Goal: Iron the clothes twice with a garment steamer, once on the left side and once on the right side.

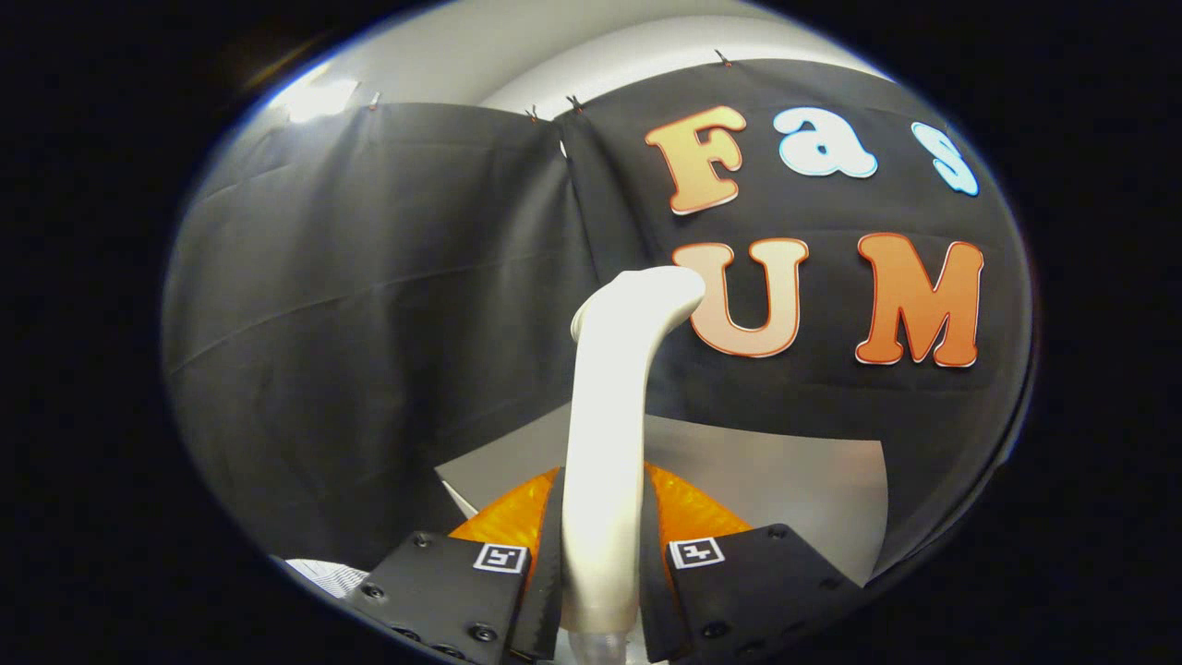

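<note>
We see the hand-held gripper point(602, 563) closed on the white garment steamer point(609, 443), both fingers point(443, 582) pressing its handle. The steamer rises upright between them, its head curving right above a grey desk point(794, 489).

Dim booth, bright ceiling glare upper left, strong fisheye bending at the rim, centre sharp.
</note>
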A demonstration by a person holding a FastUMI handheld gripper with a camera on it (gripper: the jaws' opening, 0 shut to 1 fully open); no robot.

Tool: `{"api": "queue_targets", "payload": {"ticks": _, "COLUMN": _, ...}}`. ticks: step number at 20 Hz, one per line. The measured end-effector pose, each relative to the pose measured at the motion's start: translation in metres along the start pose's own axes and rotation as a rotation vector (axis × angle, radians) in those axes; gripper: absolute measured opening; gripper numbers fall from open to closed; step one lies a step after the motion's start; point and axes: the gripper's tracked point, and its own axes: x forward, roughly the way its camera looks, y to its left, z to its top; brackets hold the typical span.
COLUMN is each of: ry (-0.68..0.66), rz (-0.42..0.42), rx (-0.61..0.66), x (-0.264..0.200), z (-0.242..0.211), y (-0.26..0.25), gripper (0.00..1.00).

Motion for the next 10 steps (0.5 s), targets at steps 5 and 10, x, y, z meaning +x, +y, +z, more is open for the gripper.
{"api": "queue_targets", "payload": {"ticks": 5, "ry": -0.106, "rz": 0.018, "rx": -0.086, "x": -0.079, "z": 0.013, "y": 0.018, "gripper": 0.42}}
{"api": "queue_targets", "payload": {"ticks": 10, "ry": -0.199, "rz": 0.016, "rx": -0.126, "x": -0.164, "z": 0.038, "y": 0.012, "gripper": 0.42}}
